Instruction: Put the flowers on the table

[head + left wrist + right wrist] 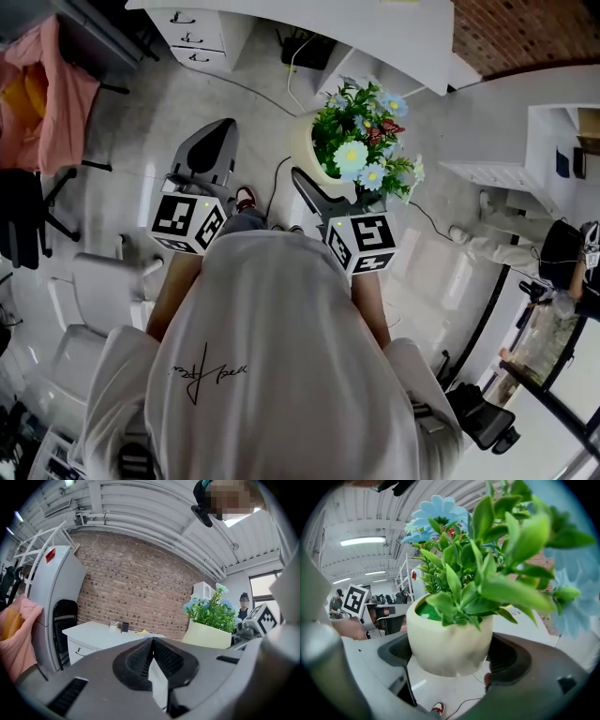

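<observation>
1. Our right gripper [451,656] pinches the pot [440,634] by its sides, in the air near the table [89,631] and not yet over it.
2. Our left gripper [152,644] is empty, jaws pressed together, also short of the table.
3. We judge the pot stiff, smooth and perhaps slippery, and top-heavy under the flowers [440,513]. We should grip its wall, never the soft stems.

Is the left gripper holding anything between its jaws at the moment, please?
No, the left gripper has its jaws shut tip to tip with nothing between them; the flower pot sits in the right gripper.
</observation>
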Available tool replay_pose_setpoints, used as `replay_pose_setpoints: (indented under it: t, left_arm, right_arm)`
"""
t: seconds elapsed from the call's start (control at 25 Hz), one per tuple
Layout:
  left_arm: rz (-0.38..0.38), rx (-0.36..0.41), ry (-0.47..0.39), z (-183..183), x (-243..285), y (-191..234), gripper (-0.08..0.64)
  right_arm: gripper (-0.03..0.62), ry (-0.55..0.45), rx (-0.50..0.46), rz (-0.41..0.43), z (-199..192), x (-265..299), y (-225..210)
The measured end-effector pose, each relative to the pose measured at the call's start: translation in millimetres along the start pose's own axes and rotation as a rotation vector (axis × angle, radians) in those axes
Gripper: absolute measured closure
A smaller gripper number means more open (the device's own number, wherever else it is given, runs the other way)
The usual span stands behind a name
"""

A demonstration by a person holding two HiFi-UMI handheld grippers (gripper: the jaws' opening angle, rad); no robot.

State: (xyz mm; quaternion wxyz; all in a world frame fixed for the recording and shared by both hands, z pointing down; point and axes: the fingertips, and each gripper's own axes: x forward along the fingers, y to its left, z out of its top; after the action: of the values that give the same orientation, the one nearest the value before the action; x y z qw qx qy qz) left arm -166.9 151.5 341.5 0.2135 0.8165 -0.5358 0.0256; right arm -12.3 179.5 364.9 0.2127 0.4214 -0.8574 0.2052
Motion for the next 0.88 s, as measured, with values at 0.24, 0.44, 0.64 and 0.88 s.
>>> replay_pose_setpoints:
  t: [0.24, 0.44, 0.64, 0.88]
  left_arm:
    - [-0.024, 0.009, -0.033, 22, 1, 37, 0.557]
    - [-0.055, 0.009, -0.038, 31, -2, 50, 0.557]
    - [-0.095, 0.007, -0.029, 29, 3, 55, 0.557]
    - [-0.108, -0.002, -0.033, 32, 19, 61, 0.557]
  right_arm:
    - [0.112, -0.026, -0.016, -0.04, 22, 28, 14]
    - [0.112, -0.037, -0.013, -0.058, 34, 39, 25]
    - [0.112, -0.036, -0.028, -0.071, 38, 50, 28]
    - [0.112, -0.032, -0.018, -0.093, 41, 62, 18]
